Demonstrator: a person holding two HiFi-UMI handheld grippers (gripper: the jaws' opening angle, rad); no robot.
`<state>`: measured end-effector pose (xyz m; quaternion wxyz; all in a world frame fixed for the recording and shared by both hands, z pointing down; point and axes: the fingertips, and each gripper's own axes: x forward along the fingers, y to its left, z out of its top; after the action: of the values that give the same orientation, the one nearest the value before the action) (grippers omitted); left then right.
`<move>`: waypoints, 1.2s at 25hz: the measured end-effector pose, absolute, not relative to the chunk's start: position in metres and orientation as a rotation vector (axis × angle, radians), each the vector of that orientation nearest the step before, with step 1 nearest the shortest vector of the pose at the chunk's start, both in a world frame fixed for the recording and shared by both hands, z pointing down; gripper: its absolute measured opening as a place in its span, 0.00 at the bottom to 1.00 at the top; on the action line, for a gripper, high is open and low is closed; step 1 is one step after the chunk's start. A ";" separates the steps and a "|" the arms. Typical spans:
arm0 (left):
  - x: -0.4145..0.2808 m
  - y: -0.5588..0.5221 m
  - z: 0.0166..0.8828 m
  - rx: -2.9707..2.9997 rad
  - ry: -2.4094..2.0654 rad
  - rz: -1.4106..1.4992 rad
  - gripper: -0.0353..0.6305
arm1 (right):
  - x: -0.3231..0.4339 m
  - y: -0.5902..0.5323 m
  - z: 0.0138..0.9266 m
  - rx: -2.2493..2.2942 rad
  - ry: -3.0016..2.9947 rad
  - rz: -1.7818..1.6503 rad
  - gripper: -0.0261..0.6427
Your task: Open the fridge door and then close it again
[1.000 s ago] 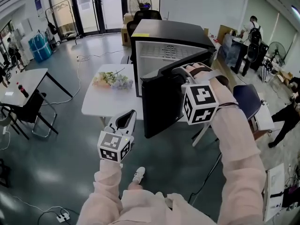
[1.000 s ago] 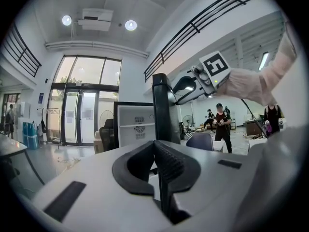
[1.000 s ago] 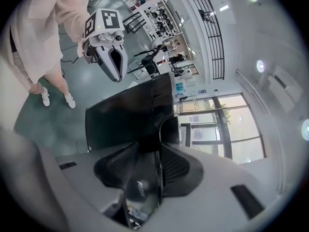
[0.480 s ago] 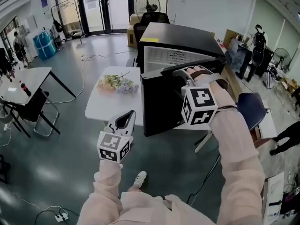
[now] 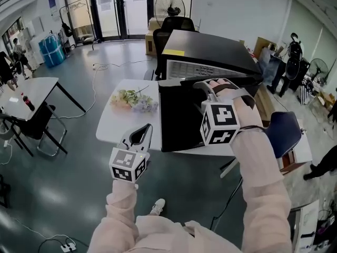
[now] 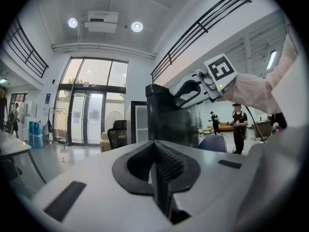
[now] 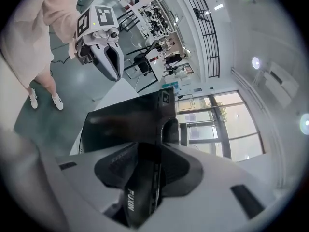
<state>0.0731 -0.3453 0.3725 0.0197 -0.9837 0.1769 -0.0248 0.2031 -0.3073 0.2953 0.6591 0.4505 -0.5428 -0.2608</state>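
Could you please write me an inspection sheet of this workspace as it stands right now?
Surface: white table, bearing the black fridge and the flowers.
Job's things: black fridge upright on the table; fridge door partly open.
Clutter: flowers lying on the table beside the fridge.
Grippers: right gripper closed on the fridge door's top edge; left gripper shut, empty, held off the table's near side.
Cables: floor cable beyond the table; power strip on the floor near the person.
Surroundings: standing fan, blue chair, second table with a bottle, people at the room's edges.
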 end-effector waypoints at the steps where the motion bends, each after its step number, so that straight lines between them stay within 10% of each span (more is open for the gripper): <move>1: 0.076 -0.349 0.372 -3.054 0.549 -0.073 0.07 | 0.204 -0.311 0.295 1.022 -1.227 -0.589 0.26; 30: 0.142 -0.449 0.372 -3.088 0.312 -0.075 0.07 | 0.261 -0.399 0.298 1.152 -1.096 -0.465 0.27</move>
<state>0.1420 -0.4494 0.3722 0.0183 -0.9945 0.1006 -0.0241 0.2610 -0.3991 0.2976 0.6763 0.5122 -0.4874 -0.2069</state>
